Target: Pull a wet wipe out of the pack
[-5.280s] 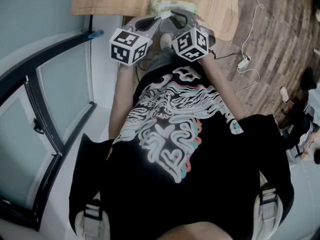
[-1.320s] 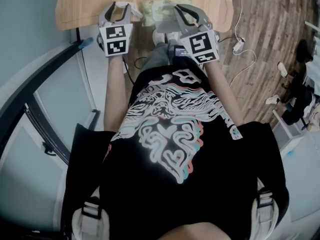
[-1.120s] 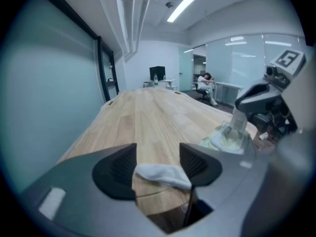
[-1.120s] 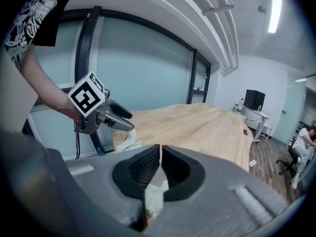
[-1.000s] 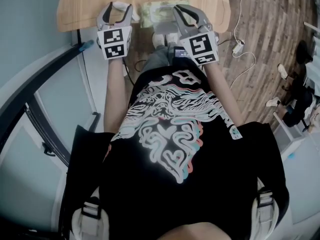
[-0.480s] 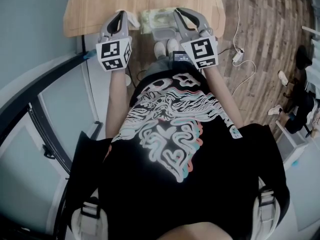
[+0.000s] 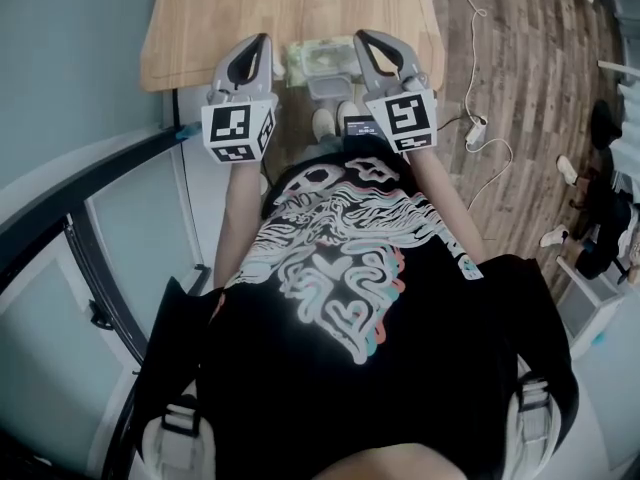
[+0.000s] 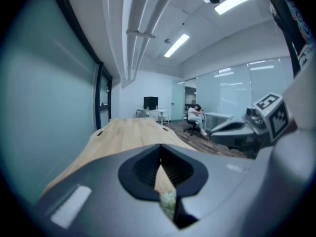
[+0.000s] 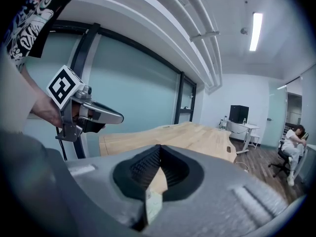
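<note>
Wet-wipe pack (image 7: 322, 56) lay at counter (image 7: 220, 18) near edge, 12 o'clock from person. Left gripper (image 7: 262, 43) at its 9 o'clock, right gripper (image 7: 362, 38) at 3 o'clock. Both sets of fingers together, empty. Best: pin pack with one, open other, pinch wipe, pull straight up.

Table (image 7: 200, 28): far part cut off by the top edge in the head view. Wipe pack (image 7: 318, 56): right edge hidden behind the right gripper (image 7: 372, 50). Left gripper (image 8: 160, 157) view: only a greenish sliver below the closed jaws, can't ID it. Right gripper view: pale sliver, same. Far seated person (image 9: 292, 147): too small to make out.
</note>
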Motion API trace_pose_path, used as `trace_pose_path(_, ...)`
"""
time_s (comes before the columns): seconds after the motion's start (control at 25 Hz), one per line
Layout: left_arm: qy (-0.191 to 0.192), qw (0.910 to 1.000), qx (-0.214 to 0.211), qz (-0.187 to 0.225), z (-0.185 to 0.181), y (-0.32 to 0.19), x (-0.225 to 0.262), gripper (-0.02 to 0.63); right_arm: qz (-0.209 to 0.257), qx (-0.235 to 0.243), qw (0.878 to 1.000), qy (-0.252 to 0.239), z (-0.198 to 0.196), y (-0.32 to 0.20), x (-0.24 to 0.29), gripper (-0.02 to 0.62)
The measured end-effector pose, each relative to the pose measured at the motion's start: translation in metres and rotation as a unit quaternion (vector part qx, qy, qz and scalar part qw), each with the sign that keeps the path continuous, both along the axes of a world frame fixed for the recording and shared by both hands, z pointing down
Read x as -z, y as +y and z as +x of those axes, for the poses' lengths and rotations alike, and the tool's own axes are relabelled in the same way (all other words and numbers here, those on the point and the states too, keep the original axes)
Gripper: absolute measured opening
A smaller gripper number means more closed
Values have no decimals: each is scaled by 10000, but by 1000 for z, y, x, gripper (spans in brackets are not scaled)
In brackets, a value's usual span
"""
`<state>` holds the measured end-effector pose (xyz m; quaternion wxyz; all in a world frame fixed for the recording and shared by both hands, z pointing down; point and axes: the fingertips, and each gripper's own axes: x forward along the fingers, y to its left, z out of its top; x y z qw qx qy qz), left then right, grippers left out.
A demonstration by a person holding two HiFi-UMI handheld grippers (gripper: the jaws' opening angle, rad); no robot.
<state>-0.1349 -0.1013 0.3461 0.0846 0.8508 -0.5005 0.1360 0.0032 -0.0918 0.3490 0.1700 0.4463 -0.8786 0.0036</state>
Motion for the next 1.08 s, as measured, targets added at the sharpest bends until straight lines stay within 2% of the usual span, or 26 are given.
trace_pose_path(0.12,7,10000,-30,89,4,-2,9,-9,41,-3,10000,18,1,-1,3,-2)
trace_pose_path(0.36,-267,9995,-95,111,8,2,5,-9,26,-10,10000,-55,3,1,5,-2)
trace_pose_path(0.68,-162,9999,-51,10,7,9,-3,-9,35,-71,10000,-34,8,5,3,-2)
trace_pose_path(1.08,-17,9996,258,-147,-11,7,-10,-9,-20,-155,9999,-53,17,7,-1,-2)
